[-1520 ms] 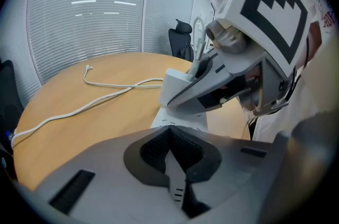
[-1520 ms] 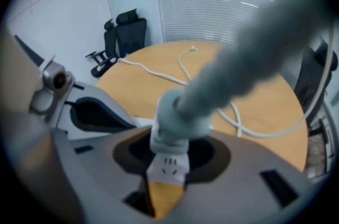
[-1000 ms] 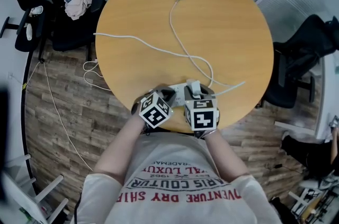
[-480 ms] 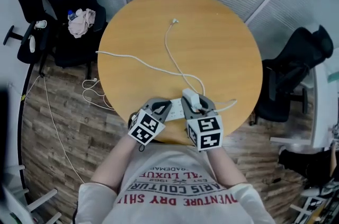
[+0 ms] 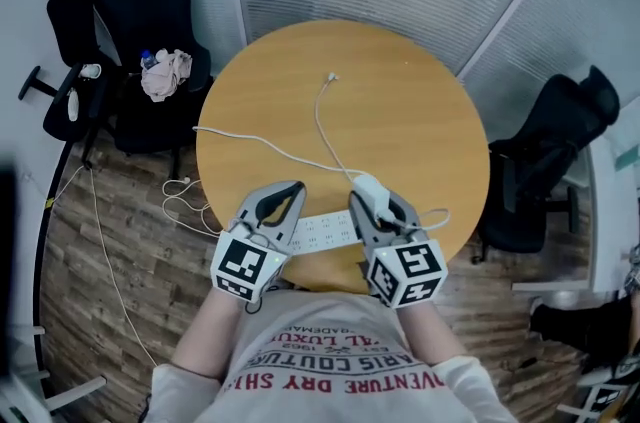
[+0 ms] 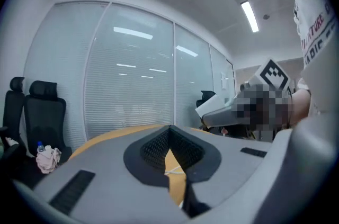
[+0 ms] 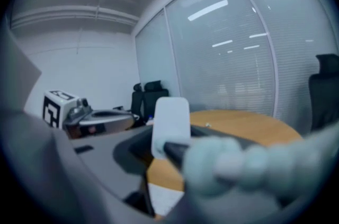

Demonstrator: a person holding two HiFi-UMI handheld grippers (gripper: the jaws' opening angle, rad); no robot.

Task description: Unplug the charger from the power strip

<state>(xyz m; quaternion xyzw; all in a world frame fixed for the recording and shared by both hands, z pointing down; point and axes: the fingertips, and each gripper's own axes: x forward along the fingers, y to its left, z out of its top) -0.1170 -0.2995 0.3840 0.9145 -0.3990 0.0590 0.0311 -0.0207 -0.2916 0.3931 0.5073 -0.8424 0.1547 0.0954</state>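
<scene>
A white power strip [image 5: 322, 233] lies on the round wooden table [image 5: 400, 121] near its front edge. My right gripper [image 5: 366, 198] is raised above the strip's right end and shut on the white charger [image 5: 367, 186], which is clear of the strip. In the right gripper view the charger [image 7: 170, 118] stands upright between the jaws of the right gripper [image 7: 168, 141]. Its thin white cable [image 5: 321, 126] trails across the table to a loose plug end [image 5: 332, 78]. My left gripper [image 5: 292, 192] hovers over the strip's left end, fingertips together and holding nothing; the left gripper [image 6: 170, 132] points across the table.
The strip's own cord [image 5: 240, 140] runs left off the table's edge to the wooden floor. Black office chairs [image 5: 150, 1] stand at the back left, one with a cloth and a bottle [image 5: 165, 73], and another chair [image 5: 560, 141] at the right. Glass walls with blinds stand behind.
Both grippers have risen from the table's front edge. The charger has come up off the power strip in the right gripper, and the strip stays on the table.
</scene>
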